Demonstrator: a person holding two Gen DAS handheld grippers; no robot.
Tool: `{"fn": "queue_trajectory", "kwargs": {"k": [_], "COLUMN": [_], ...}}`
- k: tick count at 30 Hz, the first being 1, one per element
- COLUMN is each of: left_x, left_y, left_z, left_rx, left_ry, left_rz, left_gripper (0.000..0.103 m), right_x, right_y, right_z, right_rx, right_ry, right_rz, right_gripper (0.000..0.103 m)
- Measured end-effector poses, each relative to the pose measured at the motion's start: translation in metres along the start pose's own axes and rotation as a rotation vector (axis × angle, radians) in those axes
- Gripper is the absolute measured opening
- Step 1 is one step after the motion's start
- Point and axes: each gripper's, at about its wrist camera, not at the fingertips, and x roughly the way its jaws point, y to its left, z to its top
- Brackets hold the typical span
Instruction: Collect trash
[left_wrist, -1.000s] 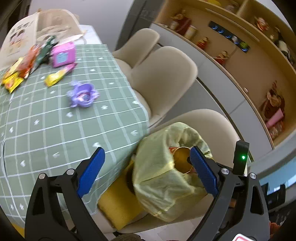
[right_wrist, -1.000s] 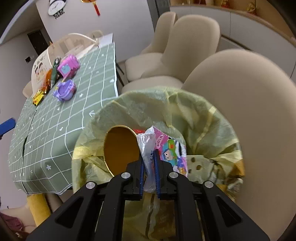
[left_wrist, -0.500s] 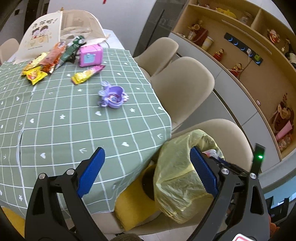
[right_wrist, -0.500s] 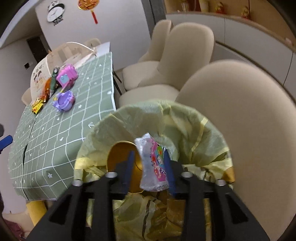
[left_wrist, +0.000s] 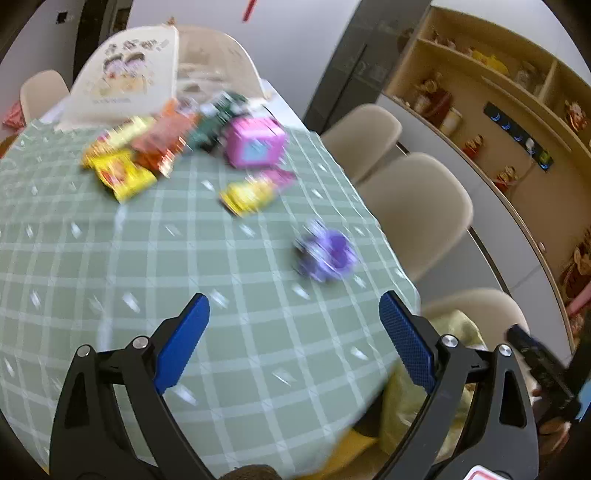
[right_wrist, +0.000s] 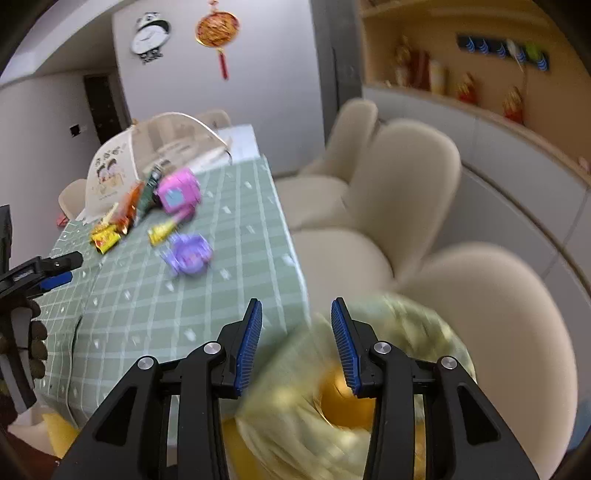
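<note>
A yellow trash bag (right_wrist: 291, 410) sits open on a beige chair, just below my right gripper (right_wrist: 296, 302), which stands open with nothing between its fingers. On the green checked table (left_wrist: 110, 277) lie a yellow snack wrapper (left_wrist: 251, 192), a purple toy case (left_wrist: 327, 254), a pink box (left_wrist: 255, 144) and a pile of orange and yellow wrappers (left_wrist: 125, 173). My left gripper (left_wrist: 291, 299) hangs wide open and holding nothing over the table's near part, short of the purple case. The bag (left_wrist: 402, 410) shows past the table's right corner in the left wrist view.
Beige chairs (left_wrist: 417, 206) line the table's right side. A cream tote bag with a cartoon print (left_wrist: 125, 81) stands at the table's far end. A wooden shelf with figurines (left_wrist: 517, 110) runs along the right wall. The picture is blurred.
My right gripper opened, let the clear printed wrapper go over the bag's mouth, then rose. My left gripper swung from the bag to over the table.
</note>
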Motion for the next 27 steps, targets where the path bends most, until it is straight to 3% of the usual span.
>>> {"fn": "queue_trajectory", "kwargs": {"k": [3,5,7,16,21,27], "left_x": [-0.002,0.0,0.003,0.033,0.079,0.145], "left_y": [0.04,0.071,0.093,0.2,0.256,0.285], "left_z": [0.028,0.047,0.058,0.125,0.177,0.21], "left_rx": [0.021,0.025,0.024,0.001,0.007,0.076], "left_ry": [-0.044,-0.039,-0.036,-0.078,-0.065,0.045], "left_rz": [0.045,0.044,0.053,0.05,0.085,0.109], "left_gripper": [0.089,0.089,0.089,0.089,0.089,0.085], "right_x": [0.008,0.024,0.036,0.093,0.12,0.16], "right_y": [0.038,0.068,0.093,0.172,0.202,0.23], "right_z": [0.024,0.04,0.049,0.071,0.081,0.099], "right_rx": [-0.025,-0.018,-0.019,0.031,-0.045,-0.083], "right_ry": [-0.04,-0.038,-0.04,-0.014,-0.003,0.055], "right_rz": [0.022,0.089,0.098,0.21,0.153,0.117], "right_gripper": [0.038,0.038,0.038,0.038,0.038,0.038]}}
